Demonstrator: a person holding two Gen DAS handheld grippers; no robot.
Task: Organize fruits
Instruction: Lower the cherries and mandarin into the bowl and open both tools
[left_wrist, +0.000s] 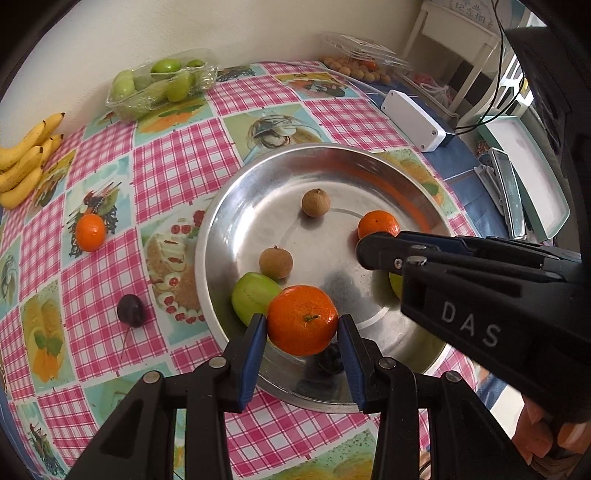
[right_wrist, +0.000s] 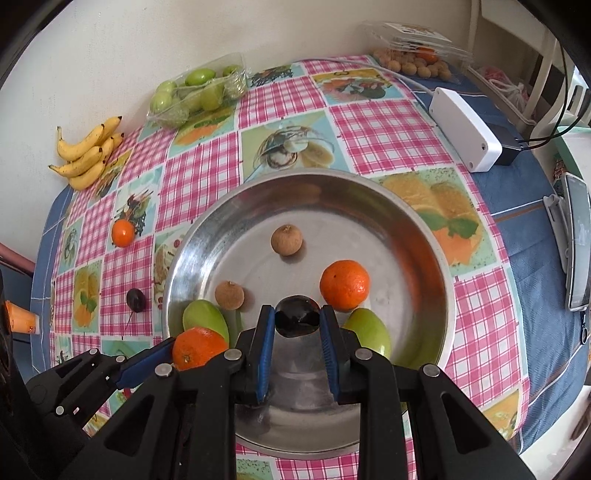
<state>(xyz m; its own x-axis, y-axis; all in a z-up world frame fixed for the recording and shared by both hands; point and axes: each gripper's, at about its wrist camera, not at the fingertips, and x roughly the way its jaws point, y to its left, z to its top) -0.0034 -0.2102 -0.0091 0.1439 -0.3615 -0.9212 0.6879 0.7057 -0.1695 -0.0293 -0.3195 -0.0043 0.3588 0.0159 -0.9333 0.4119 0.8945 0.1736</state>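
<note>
Gripping a round, glossy orange over dented steel tray.

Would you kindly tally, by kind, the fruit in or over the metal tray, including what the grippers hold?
Orange: 2
Longan: 2
Green fruit: 2
Dark plum: 1
Total: 7
</note>
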